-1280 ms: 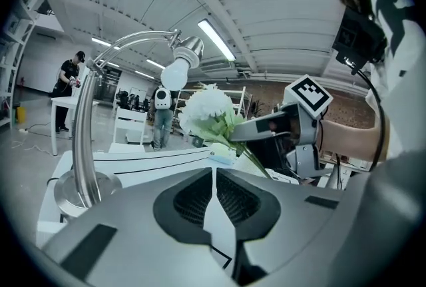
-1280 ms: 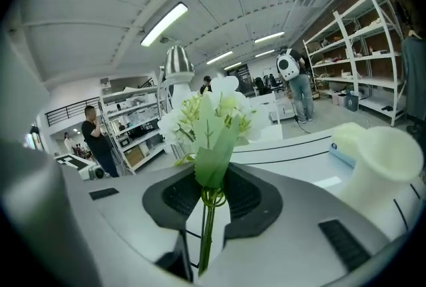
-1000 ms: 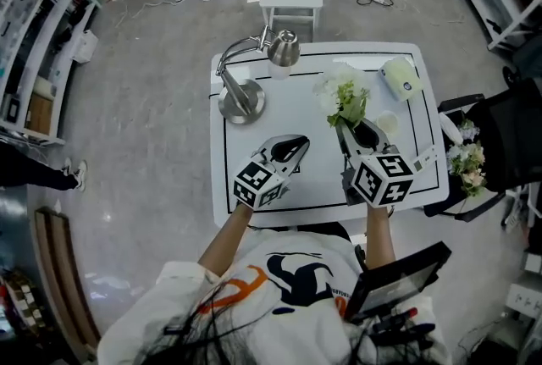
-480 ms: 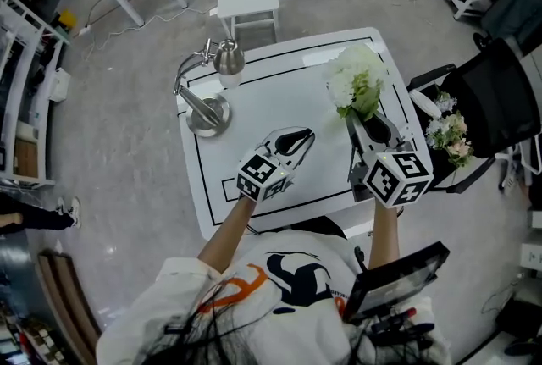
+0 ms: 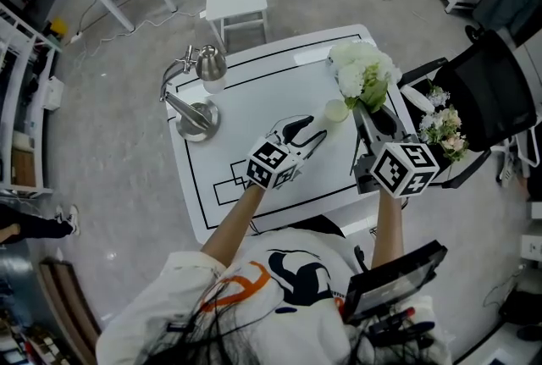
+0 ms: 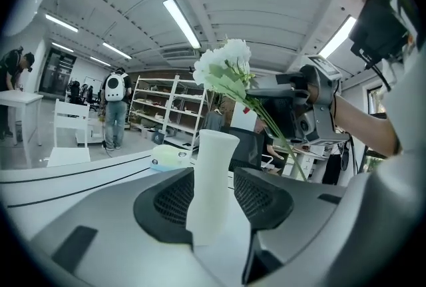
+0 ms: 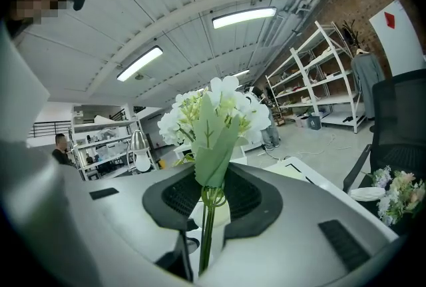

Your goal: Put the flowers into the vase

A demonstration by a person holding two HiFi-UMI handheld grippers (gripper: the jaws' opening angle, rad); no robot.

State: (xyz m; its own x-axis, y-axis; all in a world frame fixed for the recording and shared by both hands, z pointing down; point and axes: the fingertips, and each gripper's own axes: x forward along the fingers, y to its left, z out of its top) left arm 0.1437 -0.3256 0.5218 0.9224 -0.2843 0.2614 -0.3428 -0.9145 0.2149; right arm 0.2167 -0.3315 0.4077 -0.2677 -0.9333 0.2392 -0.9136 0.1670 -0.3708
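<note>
Desk lamp (image 5: 193, 105) stands upper left on the white table (image 5: 254, 101). Left gripper (image 5: 311, 131) at centre, jaws spread, having just been opening. White vase (image 5: 337, 110) stands upright between its tips, seemingly untouched. Right gripper (image 5: 370, 114) pinches the stems of the white flowers (image 5: 362, 71). Blooms upper right, just beside the vase.

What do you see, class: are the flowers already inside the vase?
No, the head view shows the flowers clamped by their stems in the right hand-held gripper, beside the vase rather than in it.
</note>
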